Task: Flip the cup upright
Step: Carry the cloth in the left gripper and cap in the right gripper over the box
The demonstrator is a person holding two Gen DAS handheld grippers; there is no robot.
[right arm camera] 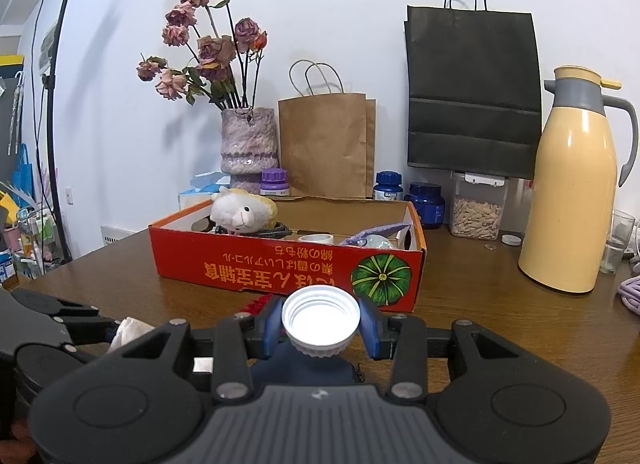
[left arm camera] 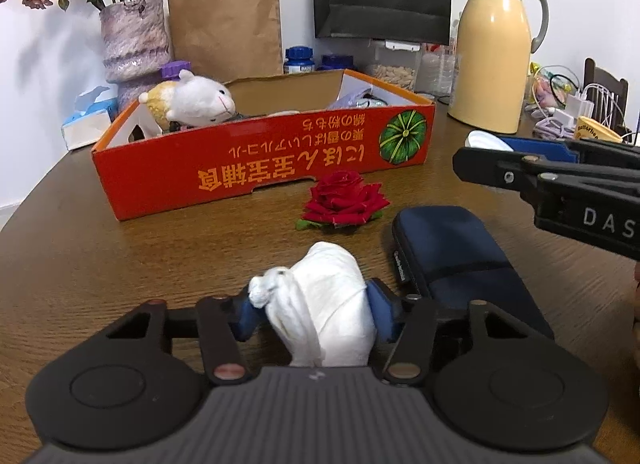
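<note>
A small white threaded cup-like cap (right arm camera: 320,340) sits between the blue pads of my right gripper (right arm camera: 321,320), which is shut on it. Its open mouth faces the camera, tilted upward. In the left wrist view the same cap (left arm camera: 486,141) shows at the tip of the right gripper (left arm camera: 480,154), raised above the table at the right. My left gripper (left arm camera: 316,306) is shut on a knotted white cloth bundle (left arm camera: 332,304) low over the brown table (left arm camera: 120,264). The bundle's edge (right arm camera: 128,330) shows beside the left gripper's fingers (right arm camera: 80,314).
An orange cardboard box (left arm camera: 260,168) holding a plush sheep (left arm camera: 196,98) stands mid-table. A red rose (left arm camera: 344,200) and a navy case (left arm camera: 456,256) lie just ahead of the left gripper. A yellow thermos (left arm camera: 496,52), vase (left arm camera: 134,44) and paper bag (left arm camera: 224,24) line the back.
</note>
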